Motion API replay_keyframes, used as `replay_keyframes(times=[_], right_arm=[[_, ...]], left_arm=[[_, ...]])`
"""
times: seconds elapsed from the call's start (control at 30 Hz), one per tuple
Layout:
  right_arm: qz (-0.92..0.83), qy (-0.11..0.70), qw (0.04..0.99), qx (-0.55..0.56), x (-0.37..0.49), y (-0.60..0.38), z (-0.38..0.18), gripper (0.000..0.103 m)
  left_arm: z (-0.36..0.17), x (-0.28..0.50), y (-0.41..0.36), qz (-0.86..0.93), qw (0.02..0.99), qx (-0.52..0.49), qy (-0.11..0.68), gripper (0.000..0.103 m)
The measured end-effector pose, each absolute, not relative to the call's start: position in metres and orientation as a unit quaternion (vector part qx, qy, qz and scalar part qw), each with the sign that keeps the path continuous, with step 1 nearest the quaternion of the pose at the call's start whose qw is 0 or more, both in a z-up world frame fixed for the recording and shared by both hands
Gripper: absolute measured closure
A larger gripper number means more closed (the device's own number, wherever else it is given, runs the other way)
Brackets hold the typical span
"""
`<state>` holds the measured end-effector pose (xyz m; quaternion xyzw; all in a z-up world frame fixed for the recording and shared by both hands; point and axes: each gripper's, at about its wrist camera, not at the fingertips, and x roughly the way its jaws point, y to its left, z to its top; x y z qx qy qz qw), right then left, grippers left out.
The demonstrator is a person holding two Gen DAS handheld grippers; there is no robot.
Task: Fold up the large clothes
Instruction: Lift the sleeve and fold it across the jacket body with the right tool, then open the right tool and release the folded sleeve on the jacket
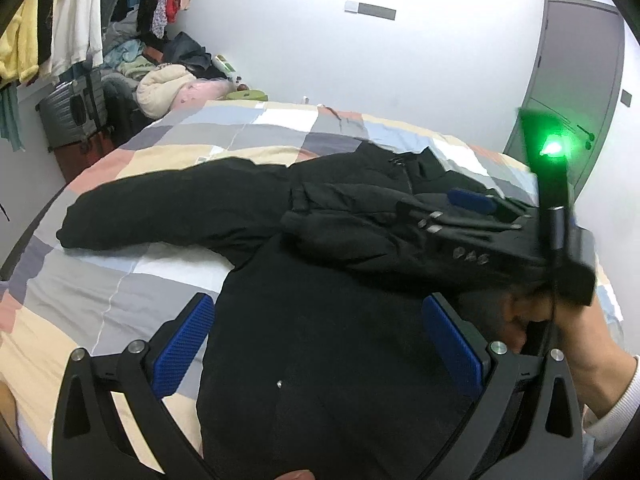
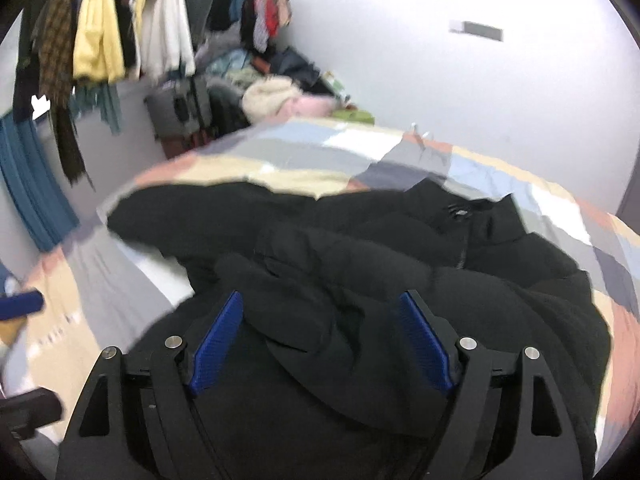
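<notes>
A large black padded jacket (image 1: 328, 320) lies on the bed, one sleeve (image 1: 168, 204) stretched out to the left and the other sleeve (image 1: 360, 232) folded across the body. My left gripper (image 1: 316, 336) is open, its blue pads over the jacket's lower body. In the right wrist view the jacket (image 2: 400, 264) fills the middle, collar (image 2: 472, 216) at the far side. My right gripper (image 2: 320, 328) is open above the folded sleeve, holding nothing. The right gripper also shows in the left wrist view (image 1: 472, 200), over the jacket's right side.
The bed has a patchwork quilt (image 1: 224, 128). Clothes hang on a rack (image 2: 104, 32) at the back left, above a grey suitcase (image 1: 72, 112) and a pile of laundry (image 1: 168, 80). A grey door (image 1: 576, 80) stands at the right.
</notes>
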<state>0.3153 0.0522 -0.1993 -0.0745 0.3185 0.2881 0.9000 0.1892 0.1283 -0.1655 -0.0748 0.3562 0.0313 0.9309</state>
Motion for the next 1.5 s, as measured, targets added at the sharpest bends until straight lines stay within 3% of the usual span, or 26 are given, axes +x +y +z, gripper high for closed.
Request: replay_keyframes(times=[0.37, 0.77, 1.5], right_arm=[[0.226, 0.259, 0.939, -0.024, 0.245, -0.033, -0.105, 0.023], [0.209, 0.223, 0.952, 0.015, 0.152, -0.088, -0.058, 0.022], [0.148, 0.211, 0.965, 0.047, 0.037, -0.126, -0.086, 0.012]], left_arm=[[-0.099, 0.138, 0.090, 0.011, 0.944, -0.057, 0.324, 0.000], [-0.068, 0.088, 0.063, -0.008, 0.953, -0.051, 0.299, 0.000], [-0.062, 0.029, 0.069, -0.035, 0.960, -0.046, 0.276, 0.000]])
